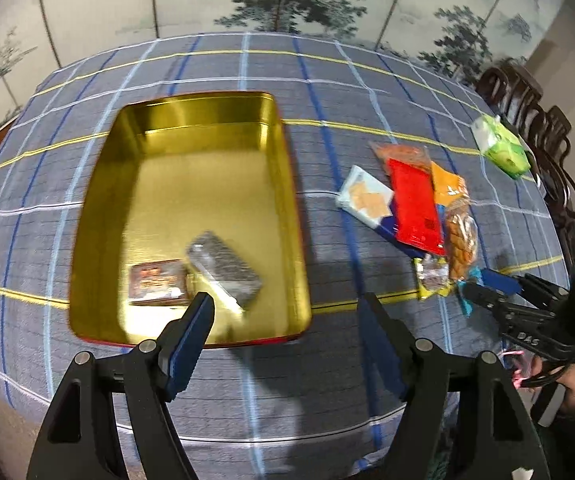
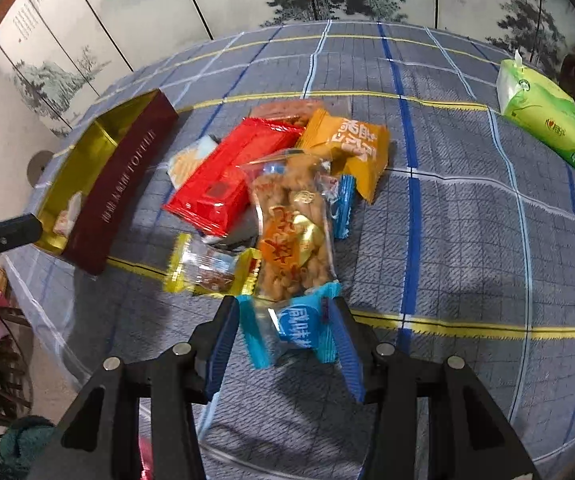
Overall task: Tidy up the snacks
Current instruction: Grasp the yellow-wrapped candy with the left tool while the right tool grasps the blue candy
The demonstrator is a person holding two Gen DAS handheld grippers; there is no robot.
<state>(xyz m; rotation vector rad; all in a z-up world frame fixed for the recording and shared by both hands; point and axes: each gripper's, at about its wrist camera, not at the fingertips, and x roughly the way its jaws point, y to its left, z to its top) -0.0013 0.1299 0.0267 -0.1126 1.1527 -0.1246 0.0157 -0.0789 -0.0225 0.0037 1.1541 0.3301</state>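
Note:
A gold tin (image 1: pixel 99 216) with a dark red outside (image 2: pixel 115 184) sits on the checked tablecloth. It holds a silver packet (image 1: pixel 225 270) and a brown packet (image 1: pixel 155 282). My left gripper (image 1: pixel 287 316) is open and empty over the tin's near right corner. A pile of snacks lies to the right: a red packet (image 2: pixel 227 176), an orange packet (image 2: pixel 351 144), a clear bag of fried snacks (image 2: pixel 291 232), a yellow-edged packet (image 2: pixel 211 268). My right gripper (image 2: pixel 287 320) has its jaws around a blue packet (image 2: pixel 295 324), seemingly not clamped.
A green tissue pack (image 2: pixel 543 120) lies at the table's far right, also in the left wrist view (image 1: pixel 501 146). Dark wooden chairs (image 1: pixel 535 112) stand beyond the right edge. A cracker packet (image 1: pixel 363 196) lies at the pile's left side.

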